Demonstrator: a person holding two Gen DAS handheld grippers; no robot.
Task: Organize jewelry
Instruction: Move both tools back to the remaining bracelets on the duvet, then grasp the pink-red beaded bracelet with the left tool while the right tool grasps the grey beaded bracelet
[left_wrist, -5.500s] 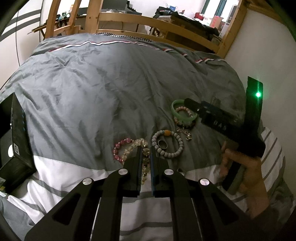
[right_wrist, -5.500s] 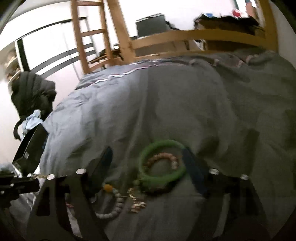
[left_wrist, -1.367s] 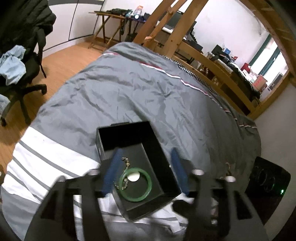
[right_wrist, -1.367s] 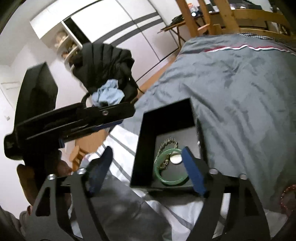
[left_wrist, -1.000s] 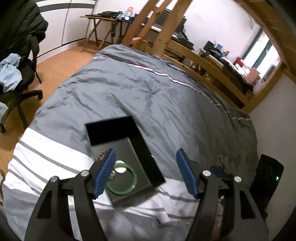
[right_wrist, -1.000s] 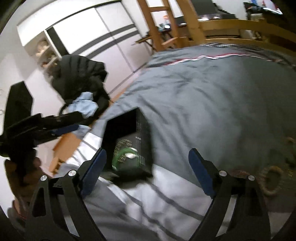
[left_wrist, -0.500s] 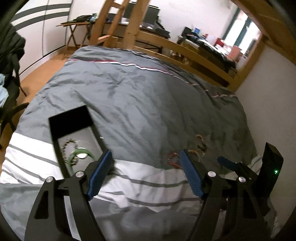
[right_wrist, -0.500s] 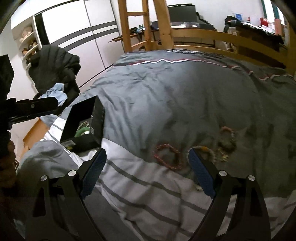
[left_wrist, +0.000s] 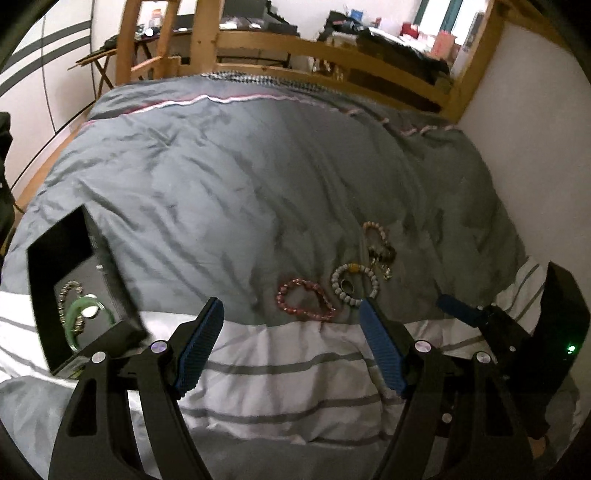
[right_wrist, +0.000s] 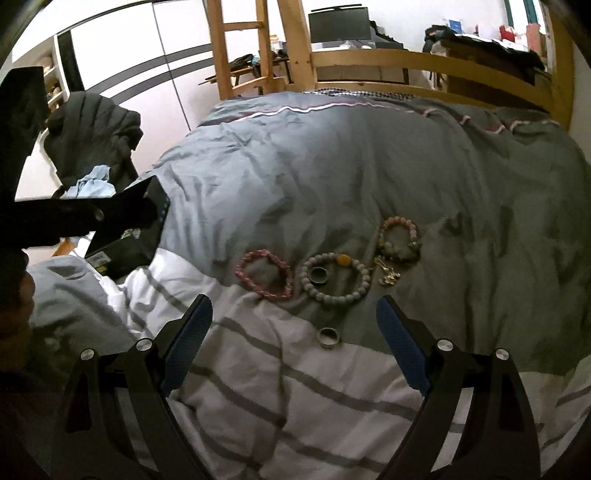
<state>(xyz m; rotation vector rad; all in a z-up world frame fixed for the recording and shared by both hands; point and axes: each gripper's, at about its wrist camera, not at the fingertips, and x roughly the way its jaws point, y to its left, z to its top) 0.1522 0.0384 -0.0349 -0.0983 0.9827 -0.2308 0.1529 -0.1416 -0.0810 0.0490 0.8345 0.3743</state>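
Observation:
A pink bead bracelet (left_wrist: 295, 286) (right_wrist: 243, 264) lies on the grey duvet just beyond my open left gripper (left_wrist: 290, 309). Right of it is a grey bead bracelet (left_wrist: 335, 282) (right_wrist: 334, 297) with a metal ring (left_wrist: 347, 285) (right_wrist: 318, 275) inside it. A pale pink bracelet (right_wrist: 399, 221), a dark beaded one (right_wrist: 400, 252) and a gold charm (right_wrist: 388, 276) lie further back. My right gripper (right_wrist: 293, 302) is open above a loose ring (right_wrist: 328, 336). Nothing is between either pair of jaws. The black box (left_wrist: 110, 277) at the left holds a green bangle (left_wrist: 72, 321) and a beaded chain (left_wrist: 64, 295).
The duvet (left_wrist: 229, 192) covers a bed with a wooden frame (left_wrist: 332, 40) at the far end and a white wall (left_wrist: 535, 129) on the right. A chair piled with dark clothes (right_wrist: 96, 125) stands past the bed's left side. A hand (right_wrist: 14, 295) holds the left gripper.
Both views have swung right, from over the black box to the jewellery on the duvet. The box now sits at the left edge. The left jaws stand wider than a second ago.

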